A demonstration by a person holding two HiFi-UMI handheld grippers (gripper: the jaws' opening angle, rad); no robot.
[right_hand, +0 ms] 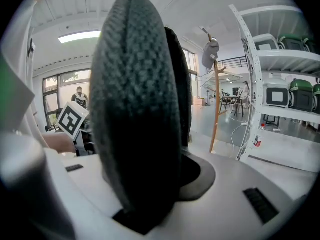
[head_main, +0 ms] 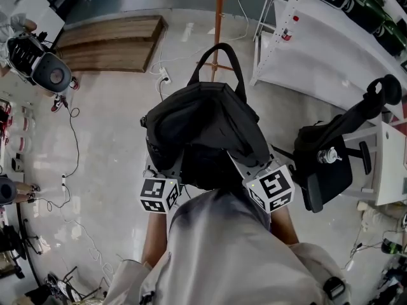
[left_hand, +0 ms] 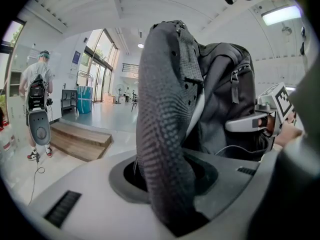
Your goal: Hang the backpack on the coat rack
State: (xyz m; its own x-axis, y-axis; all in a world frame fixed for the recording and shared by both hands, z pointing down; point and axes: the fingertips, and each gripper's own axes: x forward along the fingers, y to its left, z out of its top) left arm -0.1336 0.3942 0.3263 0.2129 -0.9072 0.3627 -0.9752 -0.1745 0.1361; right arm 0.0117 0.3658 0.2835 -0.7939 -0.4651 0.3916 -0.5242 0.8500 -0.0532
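Note:
A black backpack point(head_main: 206, 129) hangs in front of me, held up between both grippers, its top carry loop point(head_main: 216, 56) pointing toward the coat rack. The rack is an orange wooden pole point(head_main: 219, 11) straight ahead; in the right gripper view the rack point(right_hand: 216, 104) carries a grey cap point(right_hand: 210, 53). My left gripper point(left_hand: 165, 189) is shut on a padded mesh shoulder strap point(left_hand: 160, 114). My right gripper point(right_hand: 145, 189) is shut on the other shoulder strap point(right_hand: 135, 99). In the head view only the marker cubes point(head_main: 159, 196) point(head_main: 270, 188) show; the jaws are hidden under the bag.
White metal shelving point(head_main: 318, 49) stands right of the rack. A black office chair point(head_main: 331, 157) is at my right. A low wooden platform point(head_main: 111, 40) lies far left, with cables point(head_main: 71, 138) across the floor. A person wearing equipment point(left_hand: 37, 99) stands at the left.

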